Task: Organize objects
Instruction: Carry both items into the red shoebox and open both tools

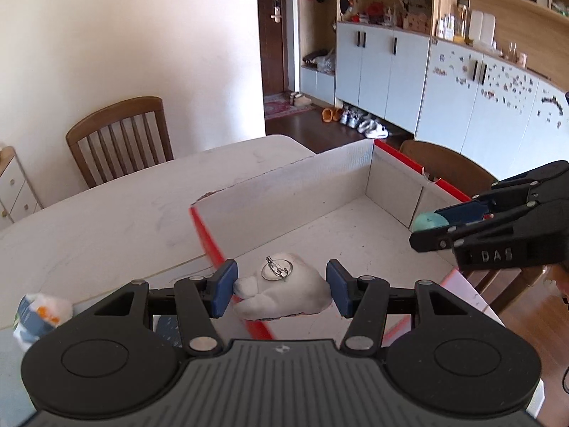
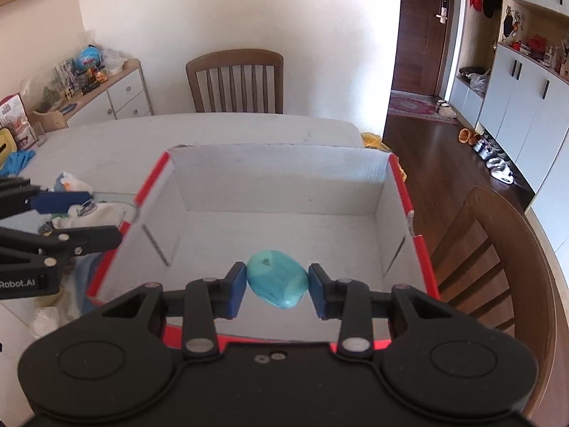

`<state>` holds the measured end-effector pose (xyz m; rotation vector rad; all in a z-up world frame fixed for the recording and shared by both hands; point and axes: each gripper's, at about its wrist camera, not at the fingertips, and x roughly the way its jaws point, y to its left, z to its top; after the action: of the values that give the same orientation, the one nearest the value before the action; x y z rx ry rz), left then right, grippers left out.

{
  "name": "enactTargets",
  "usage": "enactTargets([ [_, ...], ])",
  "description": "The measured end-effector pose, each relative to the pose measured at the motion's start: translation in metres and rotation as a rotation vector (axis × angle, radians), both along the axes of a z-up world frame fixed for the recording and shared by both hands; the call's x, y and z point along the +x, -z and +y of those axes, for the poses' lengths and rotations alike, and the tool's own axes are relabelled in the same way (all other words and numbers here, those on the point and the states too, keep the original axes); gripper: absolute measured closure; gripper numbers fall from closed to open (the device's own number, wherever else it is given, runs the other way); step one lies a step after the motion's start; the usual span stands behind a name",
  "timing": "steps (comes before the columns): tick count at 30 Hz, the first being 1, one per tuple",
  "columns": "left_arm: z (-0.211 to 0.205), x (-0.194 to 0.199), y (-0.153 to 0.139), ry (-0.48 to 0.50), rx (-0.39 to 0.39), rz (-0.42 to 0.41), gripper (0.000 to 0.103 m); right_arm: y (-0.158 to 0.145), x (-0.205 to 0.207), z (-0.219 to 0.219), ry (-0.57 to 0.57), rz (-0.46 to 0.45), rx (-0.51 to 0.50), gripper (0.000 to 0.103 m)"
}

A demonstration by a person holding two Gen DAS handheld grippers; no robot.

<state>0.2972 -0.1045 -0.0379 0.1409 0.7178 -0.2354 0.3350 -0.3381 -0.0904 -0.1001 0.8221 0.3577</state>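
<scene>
A: Where is the turquoise object [image 2: 277, 278] seen?

B: It is held between the blue pads [image 2: 237, 289] of the right gripper [image 2: 277, 290], pressed on both sides by the jaws, which are narrowed onto it. It is carried over the open cardboard box [image 2: 277, 167], above the near part of the white floor inside. In the left wrist view the same turquoise object [image 1: 428, 222] is glimpsed at the tips of the right gripper [image 1: 432, 226], over the box's red-edged right wall.

A: And the white plush piece [image 1: 284, 293]?

B: It is found between the jaws of the left gripper [image 1: 281, 291], with a round metal clip [image 1: 276, 268] lying on top of it. The left pad touches its small lobe; the right pad sits at its other edge. Whether it is truly clamped cannot be told, as the jaws are set fairly wide. It is seen at the near left corner of the cardboard box [image 1: 284, 185], across the red rim.

A: What surrounds the box?

B: The box is set on a white counter [image 2: 231, 131]. A wooden chair [image 2: 235, 82] is placed at the far side, and another chair [image 2: 498, 259] at the right. A crumpled packet [image 1: 39, 315] is seen on the counter left of the left gripper.
</scene>
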Motion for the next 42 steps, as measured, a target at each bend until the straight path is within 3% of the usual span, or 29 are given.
enactTargets([
  [6, -0.014, 0.038, 0.014, -0.037, -0.036, 0.081, 0.048, 0.015, 0.02, -0.003, -0.019, 0.033, -0.031, 0.067],
  [20, -0.058, 0.112, 0.058, 0.023, 0.074, 0.277, 0.048, 0.054, 0.067, -0.007, -0.058, 0.181, -0.094, 0.067],
  [33, -0.079, 0.14, 0.096, 0.063, 0.119, 0.455, 0.048, 0.08, 0.073, 0.007, -0.126, 0.305, -0.177, 0.067],
  [42, -0.081, 0.14, 0.108, 0.069, 0.12, 0.502, 0.046, 0.085, 0.069, 0.007, -0.12, 0.347, -0.206, 0.067],
])
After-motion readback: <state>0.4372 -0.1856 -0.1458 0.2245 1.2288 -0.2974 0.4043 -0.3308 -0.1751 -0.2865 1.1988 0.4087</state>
